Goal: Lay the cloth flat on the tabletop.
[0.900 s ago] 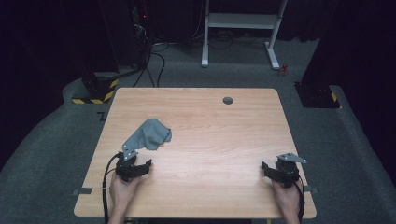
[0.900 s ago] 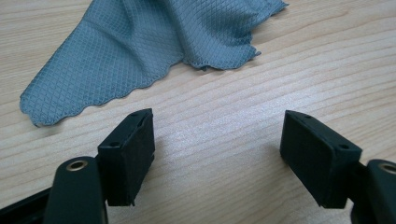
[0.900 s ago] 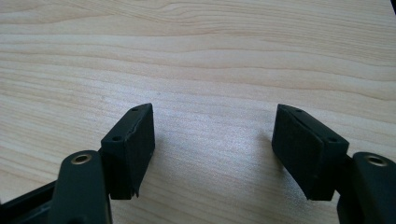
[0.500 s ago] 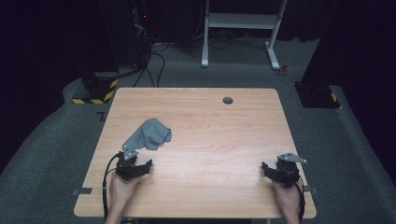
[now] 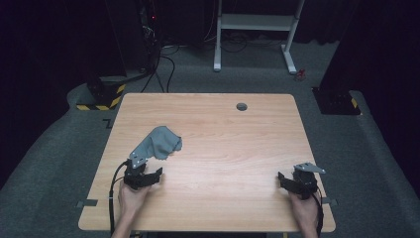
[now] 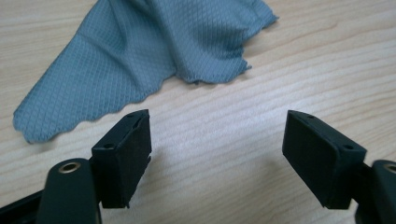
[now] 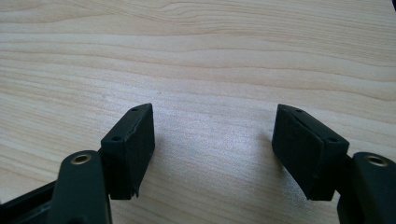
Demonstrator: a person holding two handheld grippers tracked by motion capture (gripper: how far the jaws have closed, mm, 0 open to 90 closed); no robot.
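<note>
Left claw (image 6: 217, 158): jaws spread wide, nothing between them, low over the desk (image 5: 223, 148).
Cloth (image 6: 154, 51): grey, crumpled, lying on the desk just ahead of the left claw, its near hem close to the left-hand jaw's tip but apart from it.
Right claw (image 7: 215, 154): jaws apart, empty, bare wood beneath, well apart from the cloth.

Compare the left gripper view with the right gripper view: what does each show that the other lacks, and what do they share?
The left gripper view has a grey cloth crumpled on the table just beyond the left gripper, not touched by it. The right gripper view has bare wood grain of the table ahead of the right gripper. Both show two black jaws spread wide apart over the light wooden tabletop, holding nothing.
</note>
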